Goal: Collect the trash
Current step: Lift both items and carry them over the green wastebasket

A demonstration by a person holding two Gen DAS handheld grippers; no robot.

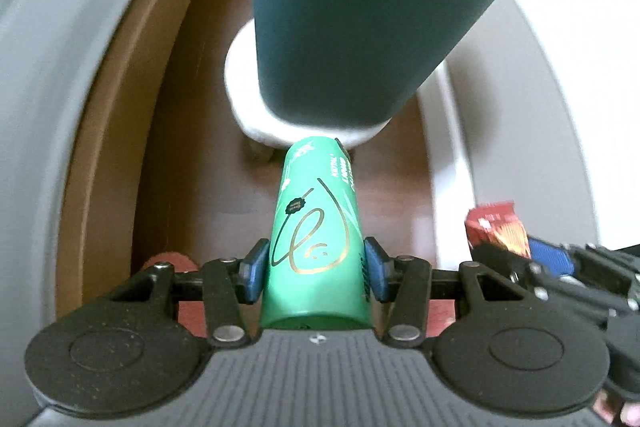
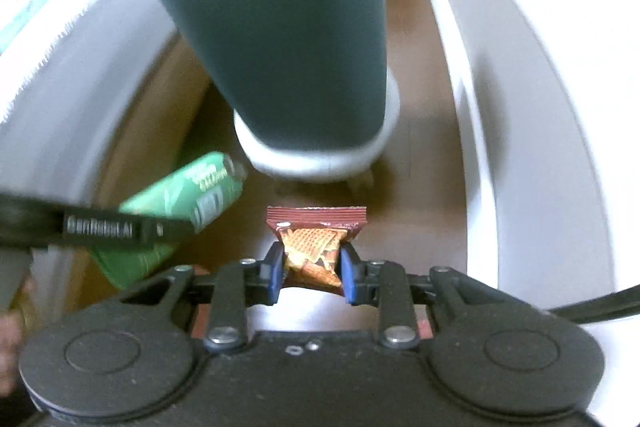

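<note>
Left wrist view, left hand-held gripper (image 1: pixel 316 271) clamping green can (image 1: pixel 314 247), right hand-held gripper (image 2: pixel 311 269) pinching wafer wrapper (image 2: pixel 316 243)

Tall teal plastic bin (image 1: pixel 360 11) on a white base (image 2: pixel 316 163) stands directly ahead of both grippers, blocking the middle. Brown wooden floor (image 2: pixel 420 107) runs open on its right, bounded by a white curved wall (image 2: pixel 520 107). Left passage narrow beside a grey-white panel (image 1: pixel 60 87).
</note>
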